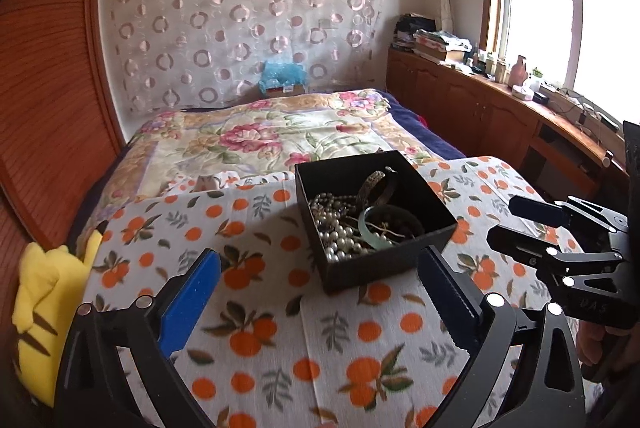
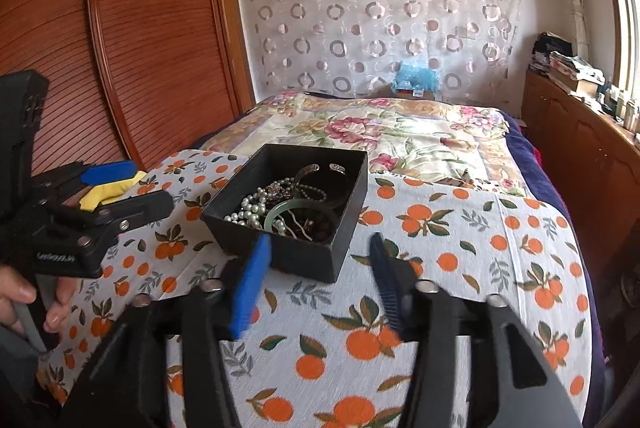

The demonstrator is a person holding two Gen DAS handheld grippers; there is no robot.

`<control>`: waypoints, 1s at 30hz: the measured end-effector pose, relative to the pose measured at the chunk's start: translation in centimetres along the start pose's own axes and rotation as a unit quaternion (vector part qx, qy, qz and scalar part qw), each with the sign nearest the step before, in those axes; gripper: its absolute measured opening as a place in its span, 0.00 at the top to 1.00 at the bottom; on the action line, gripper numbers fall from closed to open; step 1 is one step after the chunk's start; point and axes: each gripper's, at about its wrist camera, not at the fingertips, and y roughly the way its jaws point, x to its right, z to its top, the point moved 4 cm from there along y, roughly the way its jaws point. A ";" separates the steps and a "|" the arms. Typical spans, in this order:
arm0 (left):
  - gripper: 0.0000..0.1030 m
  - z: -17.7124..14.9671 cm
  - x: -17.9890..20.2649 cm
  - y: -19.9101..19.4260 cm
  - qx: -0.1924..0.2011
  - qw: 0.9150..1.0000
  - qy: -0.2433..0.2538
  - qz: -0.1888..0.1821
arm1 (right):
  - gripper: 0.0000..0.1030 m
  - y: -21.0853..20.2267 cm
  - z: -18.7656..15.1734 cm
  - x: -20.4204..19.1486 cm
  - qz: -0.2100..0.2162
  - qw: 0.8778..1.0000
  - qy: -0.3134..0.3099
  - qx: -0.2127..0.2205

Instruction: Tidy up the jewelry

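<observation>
Left wrist view: my left tongs (image 1: 316, 292) gape, empty.
Right tongs (image 2: 320, 280): apart, empty.
Ahead of both: square black cardboard jewellery box (image 1: 384, 264) on orange-print cloth (image 1: 280, 340).

The only lettering I can make out is embossed on the black body of the right tongs (image 1: 500, 224), seen from the left wrist view, and it looks like "UAS". A small label on the box under the blue wrapping (image 2: 416, 93) is too small to read.
</observation>
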 end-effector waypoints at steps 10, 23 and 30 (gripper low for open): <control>0.08 -1.0 0.4 -4.2 0.024 1.000 -0.007 0.007 | 0.10 -3.3 -0.8 -1.0 -0.018 0.999 0.012 0.026; 0.08 -1.4 0.2 -8.8 0.062 0.997 -0.025 0.029 | 0.03 -9.5 -0.7 -1.7 -0.056 0.994 0.026 0.089; 0.08 -1.7 0.0 -9.8 0.067 0.997 -0.025 0.034 | 0.03 -10.3 -0.8 -1.9 -0.064 0.992 0.028 0.100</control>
